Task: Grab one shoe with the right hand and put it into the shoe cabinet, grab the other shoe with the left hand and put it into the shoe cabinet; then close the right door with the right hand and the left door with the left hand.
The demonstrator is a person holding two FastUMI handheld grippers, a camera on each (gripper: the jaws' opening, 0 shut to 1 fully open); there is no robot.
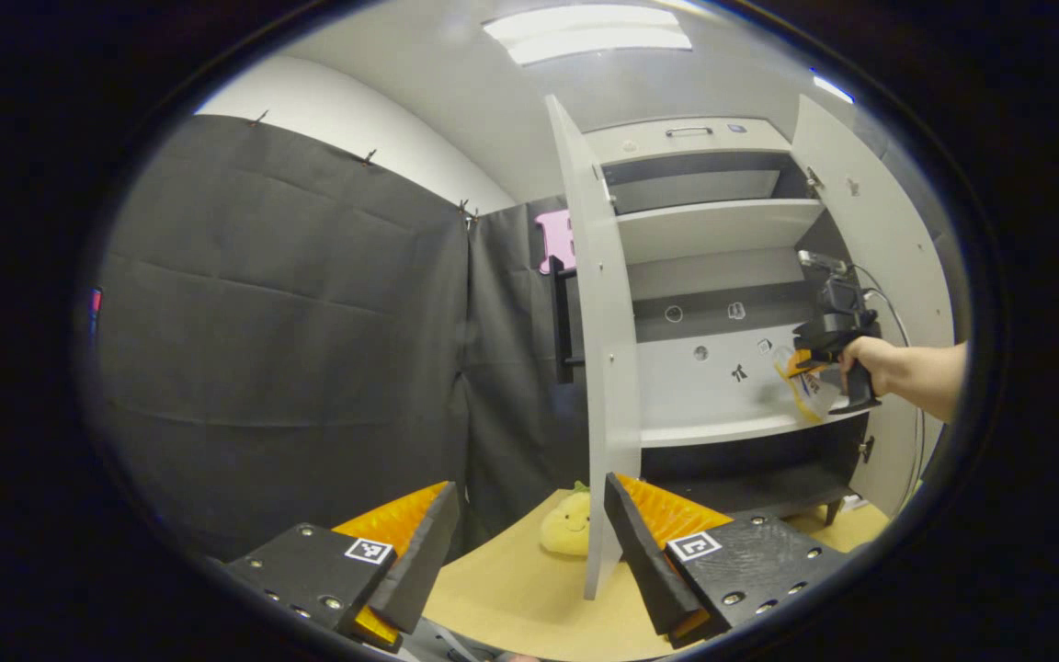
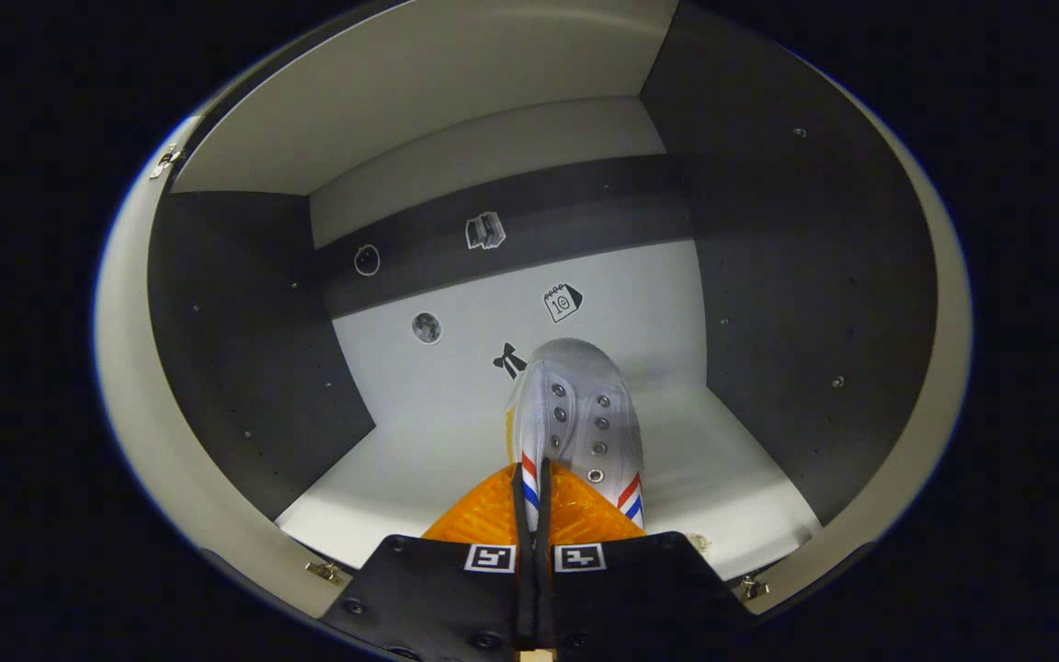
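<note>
Right gripper (image 2: 529, 501) pinches white shoe's (image 2: 575, 418) heel edge, toe over cabinet shelf (image 2: 382, 460). Thin grip; shoe could tip on release. Left gripper (image 1: 529, 542) wide, empty, below cabinet's left door (image 1: 598, 368).

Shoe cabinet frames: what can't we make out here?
- Right gripper view: the shoe's heel, hidden behind the right gripper fingers; whether its sole touches the shelf.
- Left gripper view: the shoe, small and blurred by the hand.
- Left gripper view: the second shoe's whereabouts; the door blocks the floor.
</note>
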